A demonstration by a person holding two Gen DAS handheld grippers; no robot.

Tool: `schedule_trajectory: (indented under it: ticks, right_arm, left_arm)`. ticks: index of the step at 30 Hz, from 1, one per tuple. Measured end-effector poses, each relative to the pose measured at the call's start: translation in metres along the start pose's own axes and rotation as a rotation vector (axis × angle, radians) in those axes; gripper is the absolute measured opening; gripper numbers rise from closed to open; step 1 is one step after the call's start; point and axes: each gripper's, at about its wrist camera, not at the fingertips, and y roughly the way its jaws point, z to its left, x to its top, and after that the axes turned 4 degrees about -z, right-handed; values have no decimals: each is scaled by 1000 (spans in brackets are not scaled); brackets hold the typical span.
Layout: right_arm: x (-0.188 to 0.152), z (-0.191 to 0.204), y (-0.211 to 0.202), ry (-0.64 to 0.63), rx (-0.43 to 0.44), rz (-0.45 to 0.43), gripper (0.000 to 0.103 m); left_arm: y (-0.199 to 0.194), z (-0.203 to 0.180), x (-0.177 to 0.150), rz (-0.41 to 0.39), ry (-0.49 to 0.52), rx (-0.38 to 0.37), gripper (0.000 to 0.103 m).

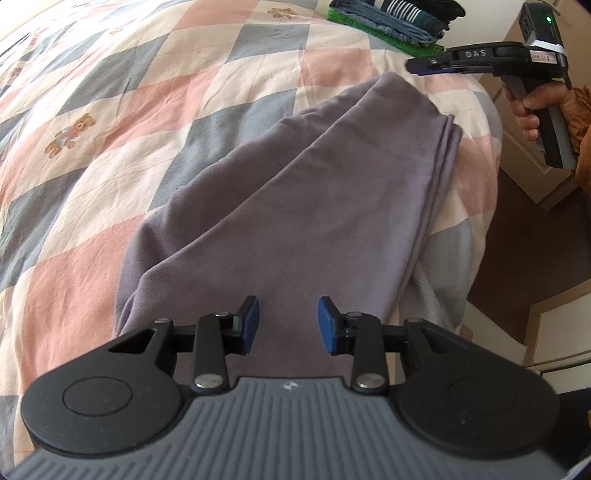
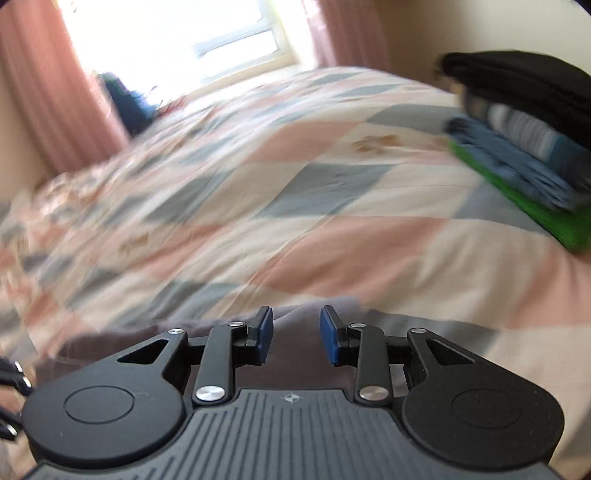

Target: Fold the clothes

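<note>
The left tongs stand apart with nothing between their blue pads, hovering over the near end of a folded purple garment that stretches ahead of them across the checked quilt of the bed. Far ahead and to the right, a hand holds the right tongs above the garment's far end; their state cannot be told here. Beyond them lies a stack of folded clothes.

In the blurred right wrist view, the right tongs are parted and empty, with the purple garment just beneath them. The stack of folded clothes sits ahead to the right on the quilt.
</note>
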Motion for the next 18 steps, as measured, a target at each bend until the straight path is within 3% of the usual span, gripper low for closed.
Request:
schedule_trajectory:
  ticks: [4,9,14,18]
  right_arm:
    - [-7,-10,37,-16,-125,93,33]
    - [-3,-1,-4,-8,-125,31,34]
    - [-27,40,-23,-2,-67,78,34]
    - [-63,43,7,19,-176,165,33]
  left_arm:
    - [2,4,2,20,19,-9,30]
    - [-12,9,5,17,96,-24,30]
    - [-17,20,9,-7,185,-65,29]
    - [2,43,5,17,223,-101,28]
